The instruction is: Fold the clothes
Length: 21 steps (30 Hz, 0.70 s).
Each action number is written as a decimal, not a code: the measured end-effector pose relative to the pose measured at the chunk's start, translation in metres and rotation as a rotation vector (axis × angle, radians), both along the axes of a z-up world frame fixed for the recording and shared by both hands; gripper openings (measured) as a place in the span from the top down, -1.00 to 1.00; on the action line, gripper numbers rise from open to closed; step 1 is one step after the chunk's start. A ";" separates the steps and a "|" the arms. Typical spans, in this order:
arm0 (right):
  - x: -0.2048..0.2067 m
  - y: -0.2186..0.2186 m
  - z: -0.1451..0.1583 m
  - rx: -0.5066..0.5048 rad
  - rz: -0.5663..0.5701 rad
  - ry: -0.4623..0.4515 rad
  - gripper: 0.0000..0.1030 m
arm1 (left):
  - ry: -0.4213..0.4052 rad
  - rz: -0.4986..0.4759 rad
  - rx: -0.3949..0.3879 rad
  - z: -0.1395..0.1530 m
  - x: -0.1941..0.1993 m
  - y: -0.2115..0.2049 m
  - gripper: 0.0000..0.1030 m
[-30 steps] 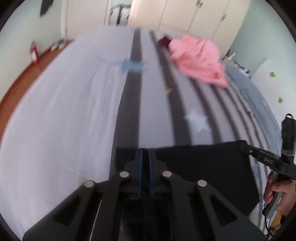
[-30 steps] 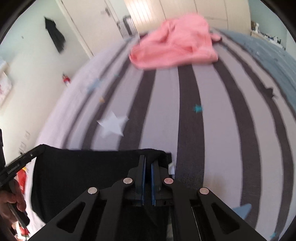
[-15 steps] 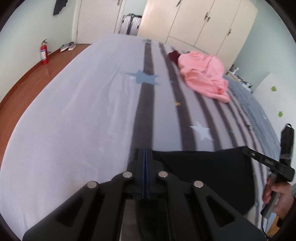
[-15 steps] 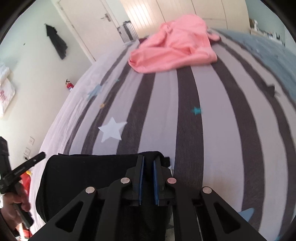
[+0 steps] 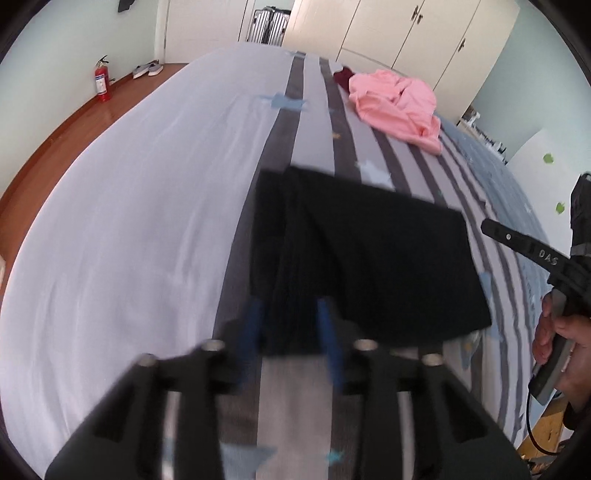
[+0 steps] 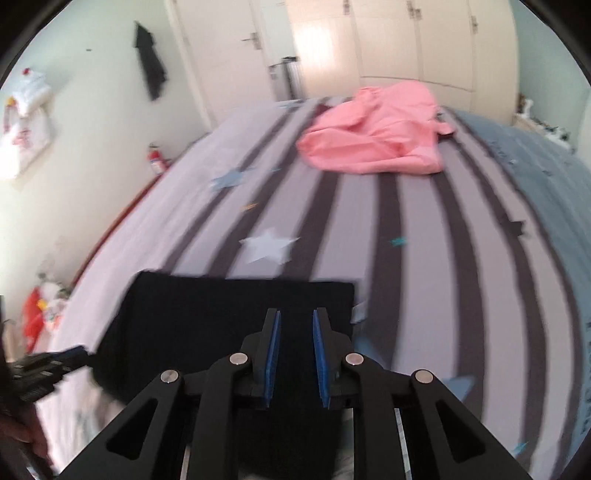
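Note:
A folded black garment (image 5: 369,254) lies flat on the striped bedspread (image 5: 147,192); it also shows in the right wrist view (image 6: 229,325). My left gripper (image 5: 291,328) is open, its blue pads on either side of the garment's near left edge. My right gripper (image 6: 295,336) is open above the garment's near right part. The right gripper's finger (image 5: 524,243) shows in the left wrist view, off the garment's right side. A crumpled pink garment (image 6: 376,133) lies at the far end of the bed (image 5: 399,107).
A dark red item (image 5: 341,77) lies beside the pink garment. A fire extinguisher (image 5: 101,79) stands on the wooden floor to the left of the bed. Wardrobes (image 5: 406,33) line the far wall. A blue quilt (image 6: 535,158) covers the bed's right side.
Both grippers have opened and let go of the black garment. They have drawn back and up, so more of the garment shows lying flat on the bed.

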State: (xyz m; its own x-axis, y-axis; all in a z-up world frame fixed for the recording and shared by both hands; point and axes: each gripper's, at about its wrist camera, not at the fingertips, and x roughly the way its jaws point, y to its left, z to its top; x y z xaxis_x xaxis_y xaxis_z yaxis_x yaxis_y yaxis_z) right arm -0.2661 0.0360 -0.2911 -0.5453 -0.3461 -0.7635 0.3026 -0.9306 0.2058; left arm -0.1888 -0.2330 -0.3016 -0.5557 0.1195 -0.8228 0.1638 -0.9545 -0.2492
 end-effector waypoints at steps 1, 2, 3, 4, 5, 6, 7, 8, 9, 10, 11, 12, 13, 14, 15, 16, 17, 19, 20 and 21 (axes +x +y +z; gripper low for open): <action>0.005 -0.006 -0.004 -0.013 0.013 -0.016 0.68 | 0.005 -0.006 -0.013 0.001 0.001 0.004 0.23; 0.008 -0.014 -0.010 -0.016 0.028 -0.030 0.68 | 0.013 -0.016 -0.036 0.001 0.001 0.009 0.23; 0.010 -0.020 -0.017 -0.017 0.038 -0.039 0.68 | 0.020 -0.030 -0.062 0.002 -0.001 0.015 0.22; 0.010 -0.026 -0.022 -0.023 0.042 -0.044 0.68 | 0.028 -0.045 -0.088 0.003 -0.002 0.021 0.21; 0.009 -0.032 -0.028 -0.030 0.046 -0.049 0.68 | 0.028 -0.056 -0.103 0.001 -0.004 0.025 0.21; 0.006 -0.037 -0.033 -0.035 0.048 -0.048 0.68 | 0.021 -0.065 -0.107 -0.002 -0.007 0.028 0.21; 0.003 -0.041 -0.037 -0.039 0.049 -0.044 0.68 | 0.017 -0.069 -0.109 -0.006 -0.009 0.030 0.17; 0.000 -0.046 -0.041 -0.044 0.050 -0.041 0.68 | 0.016 -0.068 -0.110 -0.009 -0.010 0.030 0.13; -0.004 -0.049 -0.045 -0.045 0.046 -0.043 0.68 | 0.019 -0.071 -0.114 -0.012 -0.010 0.029 0.13; -0.008 -0.051 -0.050 -0.045 0.039 -0.049 0.68 | 0.025 -0.080 -0.126 -0.014 -0.009 0.029 0.13; -0.011 -0.052 -0.054 -0.039 0.037 -0.049 0.68 | 0.024 -0.089 -0.144 -0.017 -0.007 0.029 0.28; -0.014 -0.054 -0.059 -0.029 0.036 -0.047 0.68 | 0.015 -0.095 -0.163 -0.020 -0.006 0.029 0.42; -0.016 -0.054 -0.063 -0.022 0.033 -0.043 0.68 | 0.009 -0.101 -0.168 -0.023 -0.004 0.027 0.50; -0.017 -0.053 -0.066 -0.017 0.029 -0.040 0.68 | 0.005 -0.106 -0.162 -0.026 -0.001 0.024 0.56; -0.019 -0.053 -0.069 -0.013 0.028 -0.036 0.68 | 0.000 -0.112 -0.165 -0.028 -0.001 0.022 0.58; -0.022 -0.052 -0.071 -0.012 0.027 -0.033 0.70 | -0.003 -0.121 -0.174 -0.030 0.000 0.020 0.59; -0.024 -0.050 -0.072 -0.013 0.023 -0.031 0.72 | -0.006 -0.123 -0.176 -0.030 0.000 0.017 0.59; -0.028 -0.047 -0.074 -0.015 0.016 -0.029 0.74 | -0.010 -0.113 -0.165 -0.030 -0.001 0.009 0.60; -0.029 -0.045 -0.074 -0.018 0.011 -0.030 0.77 | -0.012 -0.111 -0.163 -0.030 -0.001 0.005 0.60; -0.031 -0.043 -0.073 -0.021 0.004 -0.032 0.80 | -0.013 -0.114 -0.166 -0.029 0.000 0.003 0.60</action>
State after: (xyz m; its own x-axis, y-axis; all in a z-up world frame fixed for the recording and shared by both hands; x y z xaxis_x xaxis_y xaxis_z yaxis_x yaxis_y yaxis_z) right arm -0.2971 -0.0072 -0.3646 -0.5194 -0.3647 -0.7728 0.2998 -0.9246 0.2349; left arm -0.1893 -0.2295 -0.3310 -0.5358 0.0428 -0.8433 0.0549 -0.9948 -0.0854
